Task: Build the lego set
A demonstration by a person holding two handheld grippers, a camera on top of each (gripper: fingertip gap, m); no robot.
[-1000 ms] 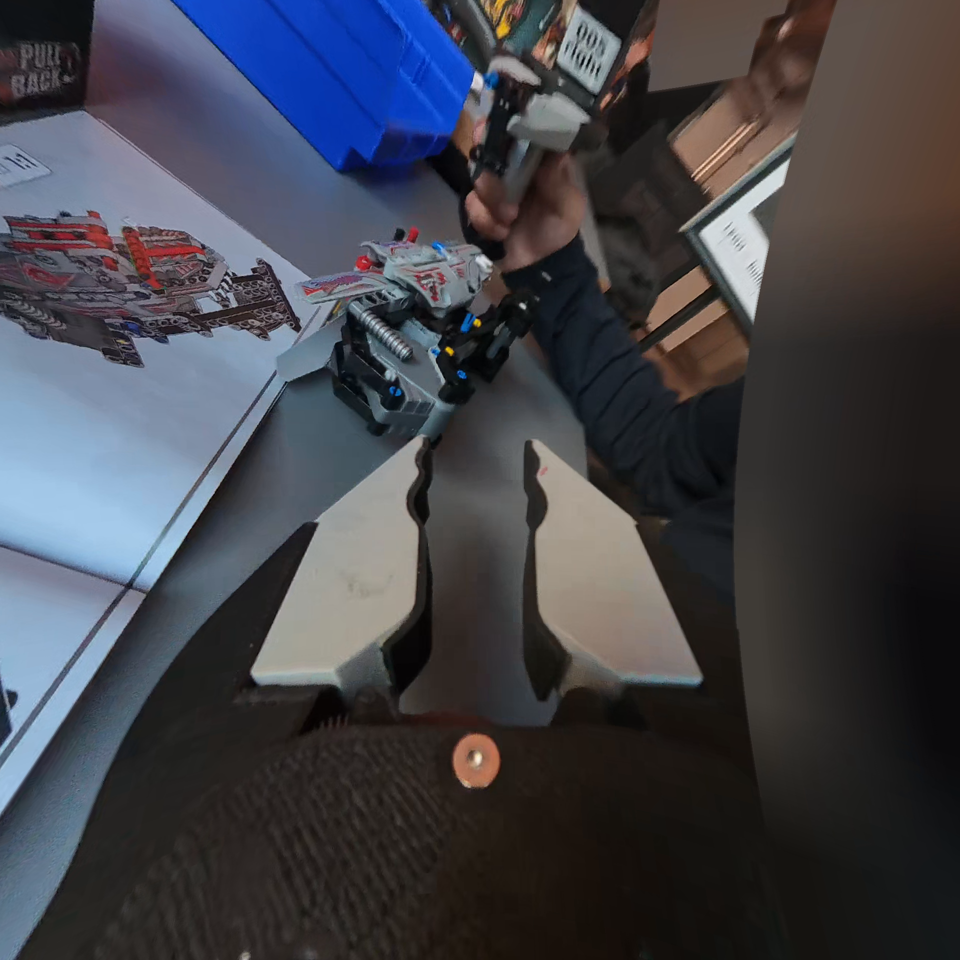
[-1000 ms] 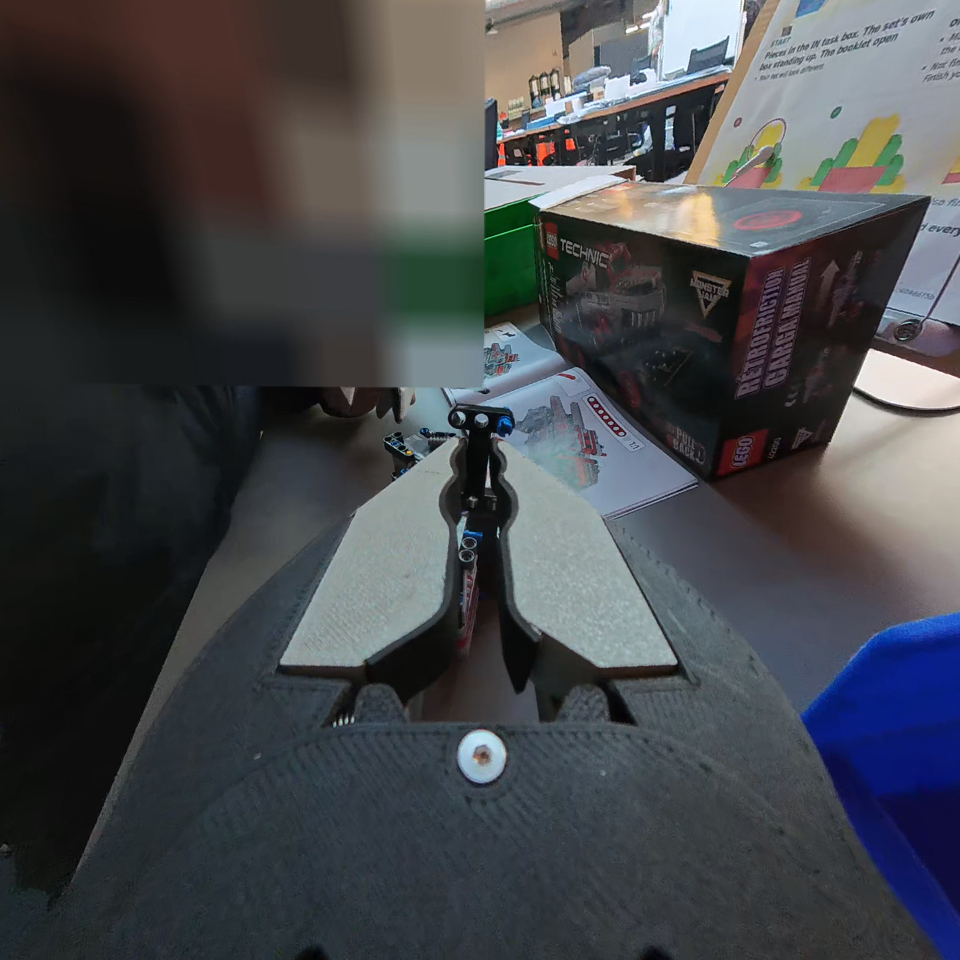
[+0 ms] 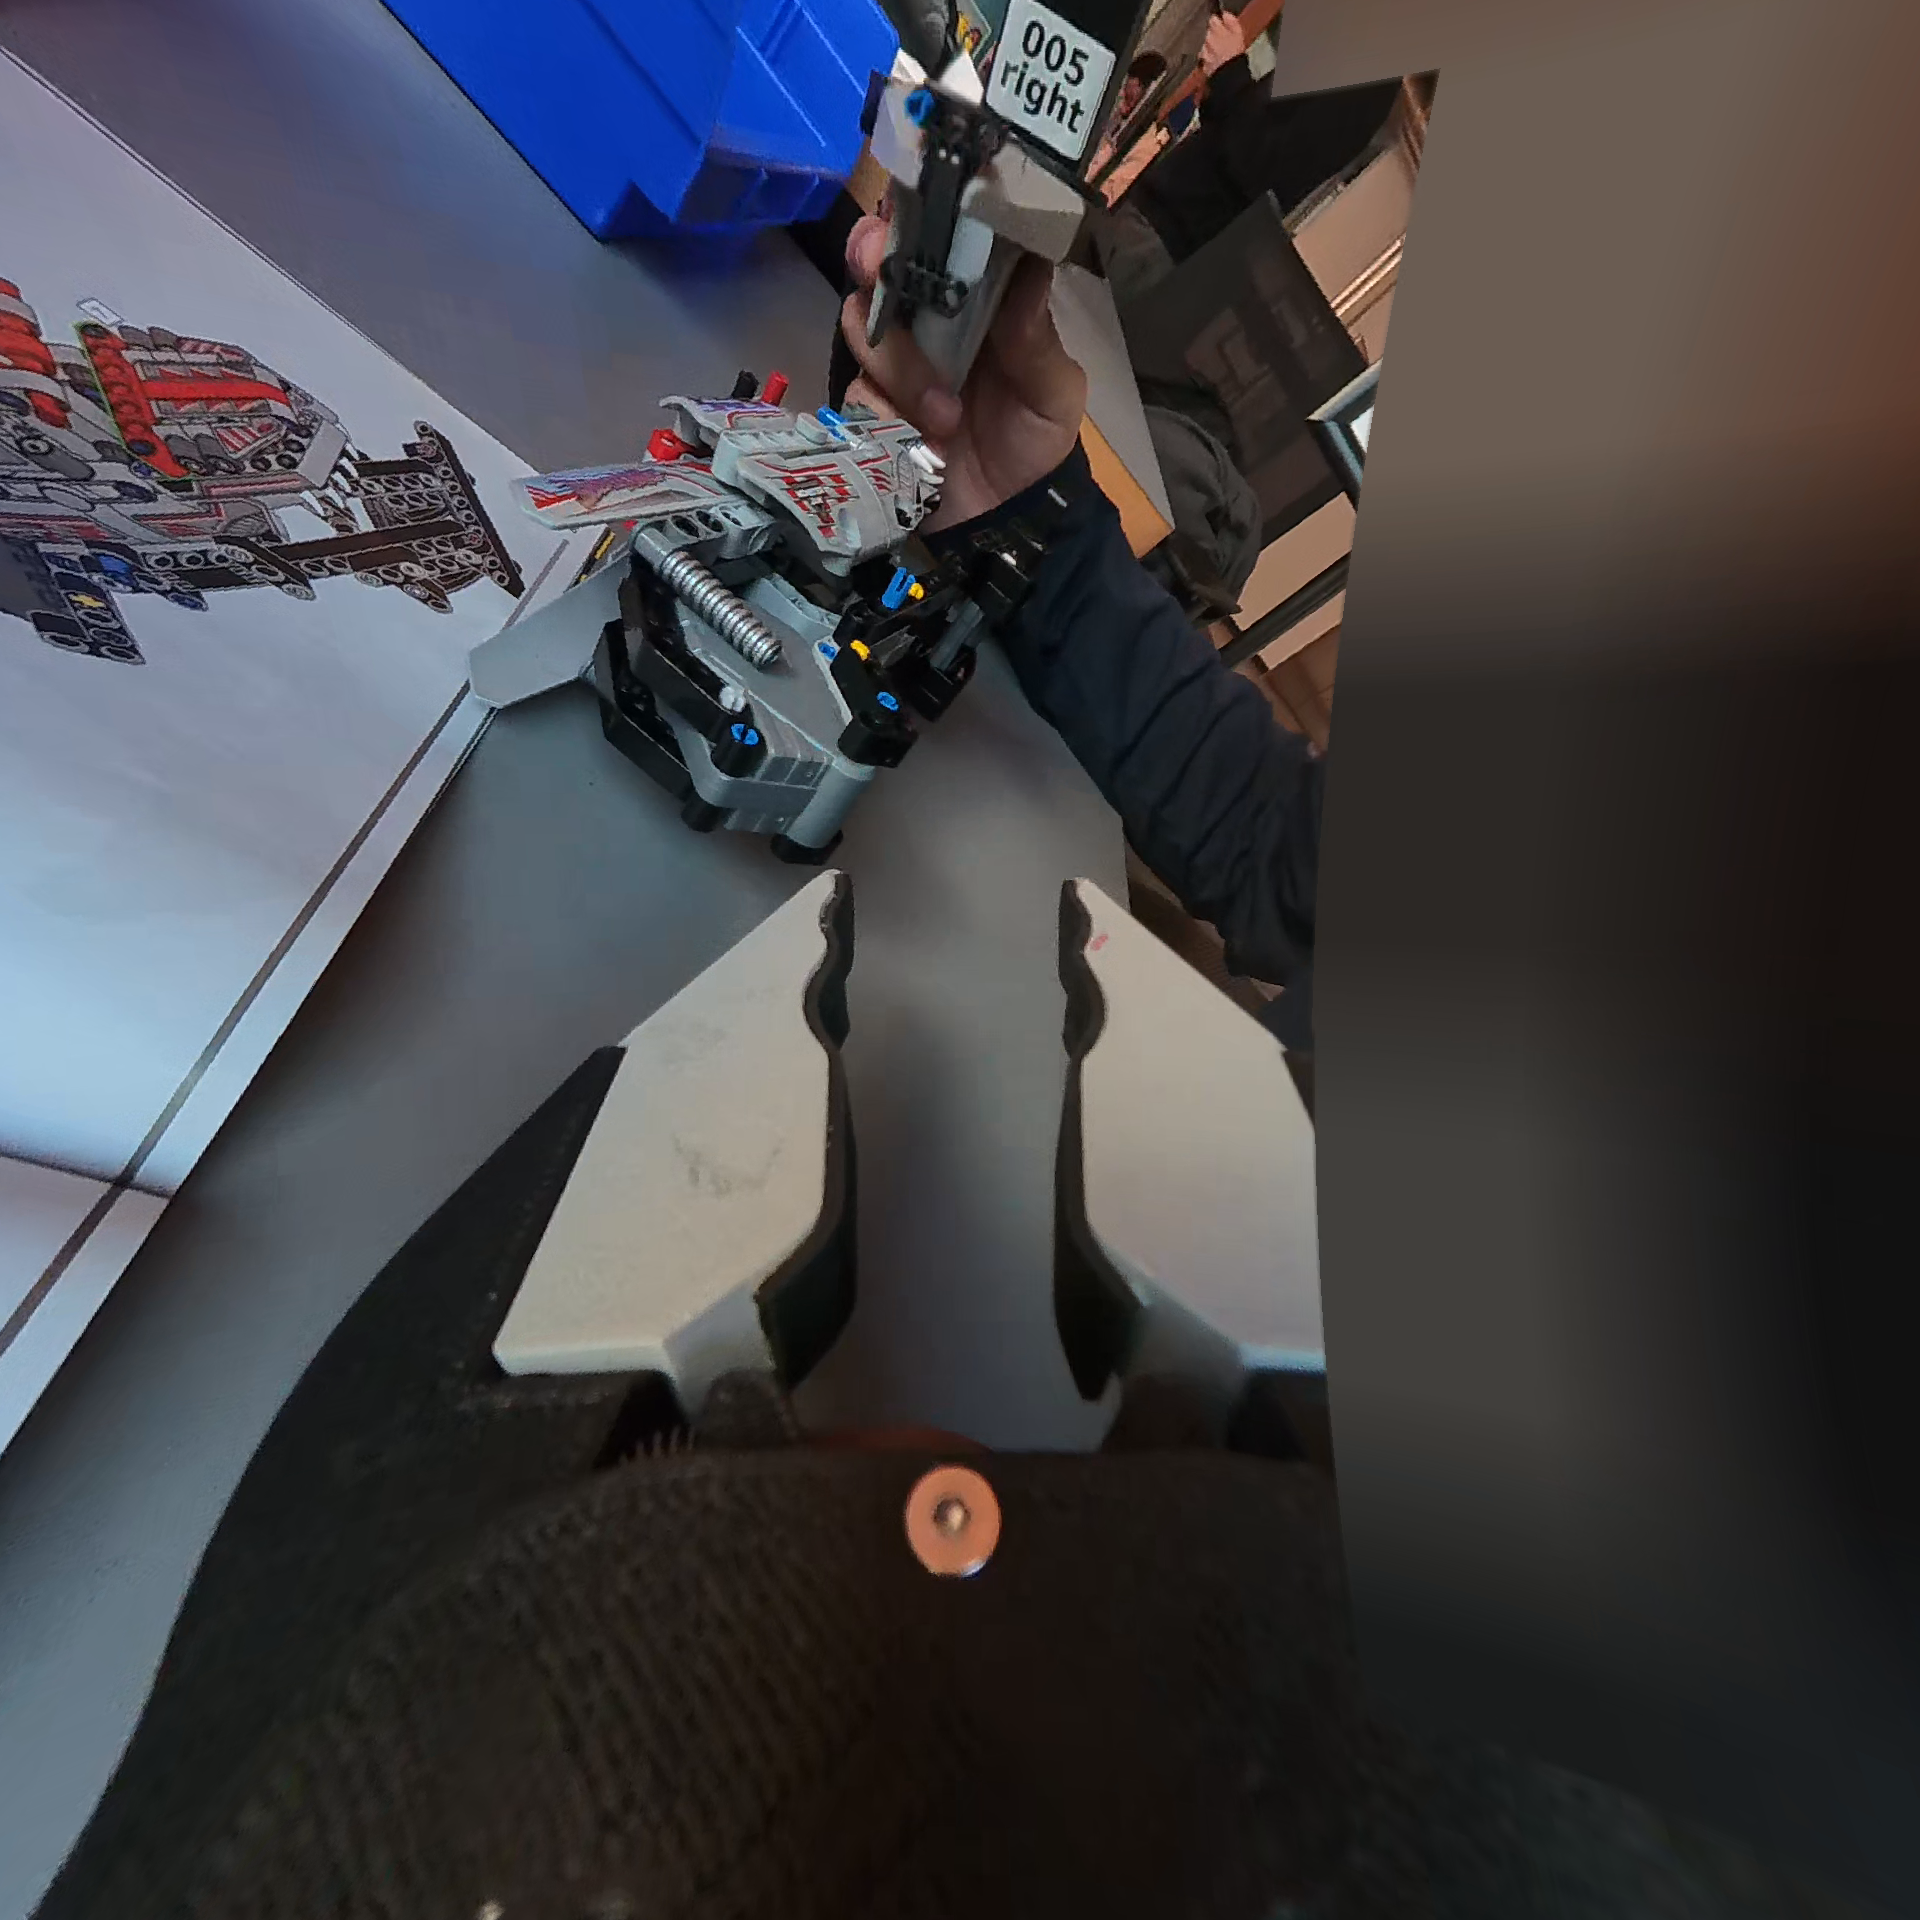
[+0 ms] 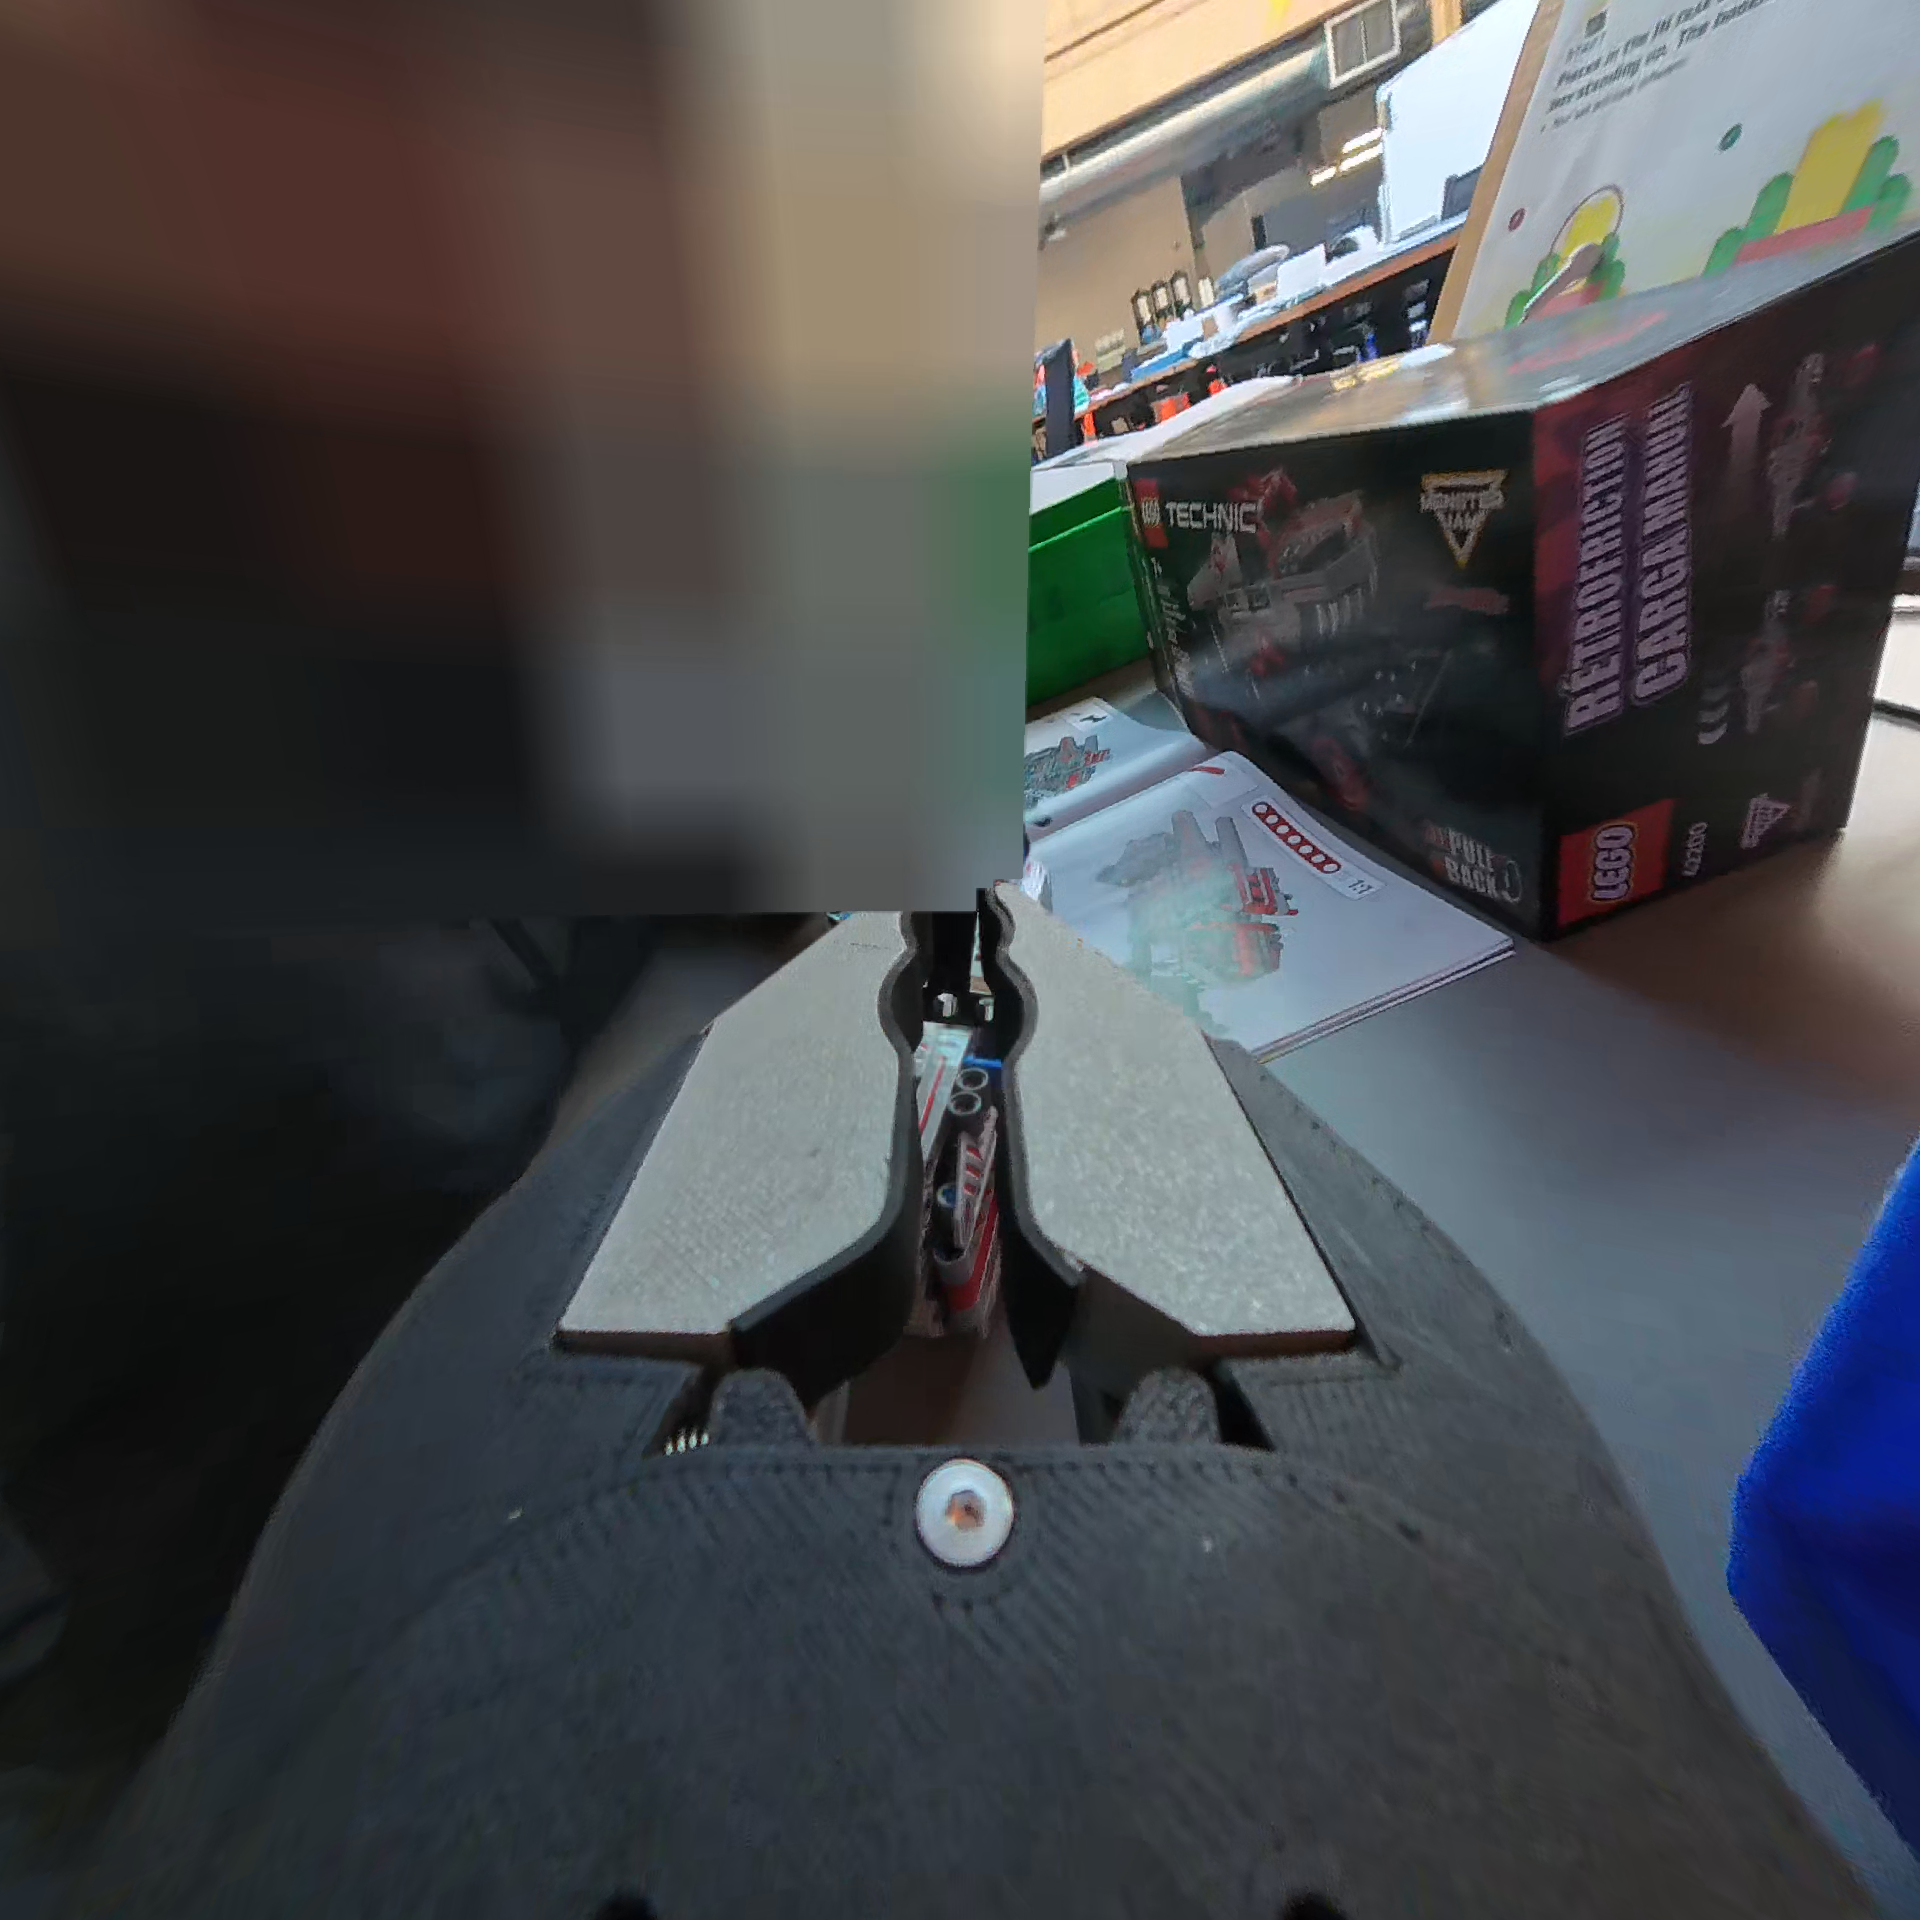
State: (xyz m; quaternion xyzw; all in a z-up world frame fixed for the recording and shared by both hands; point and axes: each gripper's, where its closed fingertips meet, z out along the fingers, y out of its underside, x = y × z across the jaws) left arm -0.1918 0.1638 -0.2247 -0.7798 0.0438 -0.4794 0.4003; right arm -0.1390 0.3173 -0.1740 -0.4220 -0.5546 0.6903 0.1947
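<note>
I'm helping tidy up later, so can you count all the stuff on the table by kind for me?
Lego models: 1, partly built truck body
Loose Lego pieces: 1, black piece in the right gripper
Instruction booklets: 1
Lego set boxes: 1
Blue bins: 1
Green boxes: 1
Total: 6

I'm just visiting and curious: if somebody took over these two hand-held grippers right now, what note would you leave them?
Left gripper: open, empty, above the grey table, short of the model.
Right gripper: shut on a slim black lego piece, raised above the model.
Part-built grey, black and red lego vehicle sits beside the open instruction booklet; blue bin behind.
Done: body assembled.
Left: probably fit the held piece, then continue.
</note>
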